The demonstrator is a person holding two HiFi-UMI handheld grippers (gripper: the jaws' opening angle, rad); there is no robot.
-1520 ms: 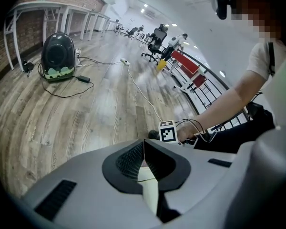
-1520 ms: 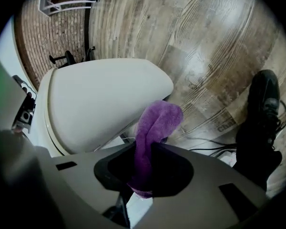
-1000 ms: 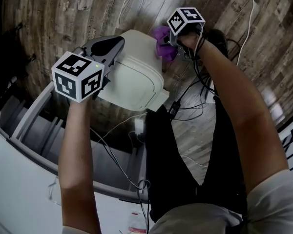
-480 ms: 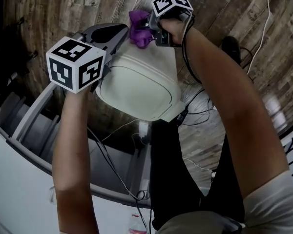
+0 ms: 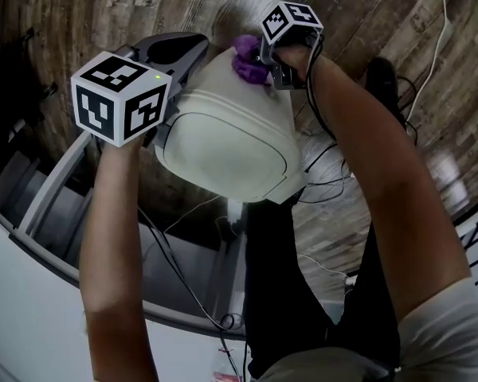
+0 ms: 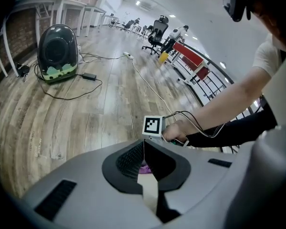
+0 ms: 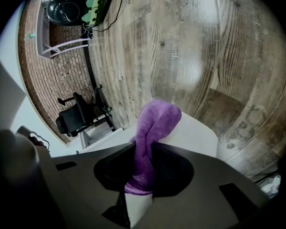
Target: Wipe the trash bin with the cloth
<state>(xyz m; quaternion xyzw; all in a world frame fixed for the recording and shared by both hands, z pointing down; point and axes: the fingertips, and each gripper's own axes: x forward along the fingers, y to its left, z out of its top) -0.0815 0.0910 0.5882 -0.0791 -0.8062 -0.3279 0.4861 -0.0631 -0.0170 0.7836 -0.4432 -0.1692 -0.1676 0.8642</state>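
Left gripper (image 6: 144, 143): tips pressed together, laid along the upper left rim of the tilted white trash bin (image 5: 223, 138). Right gripper (image 7: 143, 149): clamped on purple cloth (image 7: 155, 120), pinch plain only in its own view, cloth touching the bin's far edge. Farther off, outside the head view: black domed carrier (image 6: 57, 49).

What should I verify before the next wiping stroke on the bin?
1. Cloth grip: ok. The right gripper is shut on the purple cloth.
2. Cloth contact: ok. The cloth's free end lies against the trash bin at its far edge.
3. Bin steadied: ok. The left gripper is shut on the bin's edge.
4. Snag risk: not ok. Loose cables lie on the floor close beside the bin.
5. Areas already wiped: cannot tell. No dirt or streaks show.
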